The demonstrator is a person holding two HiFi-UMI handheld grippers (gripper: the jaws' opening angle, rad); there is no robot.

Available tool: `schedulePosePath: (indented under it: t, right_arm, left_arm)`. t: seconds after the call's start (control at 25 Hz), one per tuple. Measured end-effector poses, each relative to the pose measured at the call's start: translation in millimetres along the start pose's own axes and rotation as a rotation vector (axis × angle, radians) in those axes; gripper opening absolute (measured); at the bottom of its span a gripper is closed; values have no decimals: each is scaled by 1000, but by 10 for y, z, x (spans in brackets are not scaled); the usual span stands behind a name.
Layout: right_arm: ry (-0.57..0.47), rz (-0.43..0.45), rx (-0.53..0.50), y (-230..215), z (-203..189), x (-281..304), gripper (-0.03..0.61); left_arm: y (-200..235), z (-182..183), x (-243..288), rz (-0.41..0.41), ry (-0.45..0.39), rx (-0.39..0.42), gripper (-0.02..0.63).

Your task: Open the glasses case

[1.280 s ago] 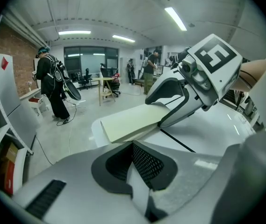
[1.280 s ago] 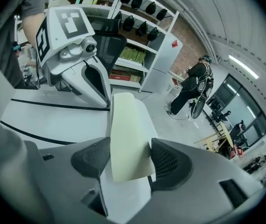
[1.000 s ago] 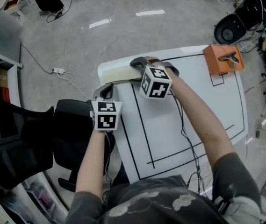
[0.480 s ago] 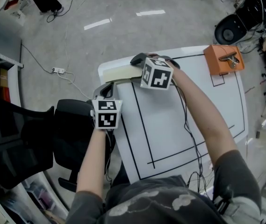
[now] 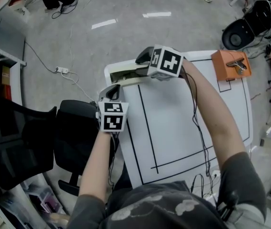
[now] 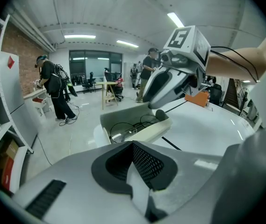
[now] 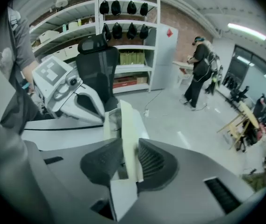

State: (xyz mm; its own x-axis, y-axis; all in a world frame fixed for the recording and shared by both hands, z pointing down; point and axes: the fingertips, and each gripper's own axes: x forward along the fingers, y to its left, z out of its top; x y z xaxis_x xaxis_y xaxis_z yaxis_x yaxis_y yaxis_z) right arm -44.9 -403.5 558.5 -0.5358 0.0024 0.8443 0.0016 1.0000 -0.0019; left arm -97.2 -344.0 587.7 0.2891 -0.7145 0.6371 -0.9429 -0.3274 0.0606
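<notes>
A cream glasses case (image 5: 124, 75) lies at the far left corner of the white table (image 5: 183, 123). In the left gripper view the case (image 6: 144, 133) stands open, with thin wire glasses (image 6: 129, 126) inside. My right gripper (image 5: 143, 58) comes down over it, and its jaws are closing on the raised cream lid (image 7: 128, 125), which stands edge-on between the pads of the right gripper (image 7: 129, 155). My left gripper (image 5: 112, 91) hovers at the table's left edge, short of the case. Its pads meet with nothing seen between them (image 6: 133, 146).
An orange box (image 5: 229, 64) with a metal clip on top sits at the table's far right. Black lines mark the tabletop. A black office chair (image 5: 30, 137) stands left of the table. A power strip (image 5: 61, 71) lies on the floor. Shelves (image 7: 123, 55) and people stand behind.
The right gripper rose and rolled, and its jaws drew in on the lid, which came up with it. The case went from shut to open. The left gripper stayed put.
</notes>
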Motion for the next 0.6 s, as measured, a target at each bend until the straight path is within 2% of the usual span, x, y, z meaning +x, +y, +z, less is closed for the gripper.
schedulePosePath:
  t: [0.04,0.12,0.4,0.6]
  right_arm:
    - [-14,-63,-15,-91,41,-39,65]
    - [-4,-152,-70,-215,47,-70,35]
    - [-11,-218,-48,-341,28,-38,41]
    - [-40,-255,28,-433,17,-16,58]
  left_arm:
    - [2,-1,-1,0,1,-1,2]
    - [-2,-1,-1,0,3,-3,2]
    - [-10,-10,9,-5,12,1,2]
    - [-22,-41,17,-2,15,-9,2]
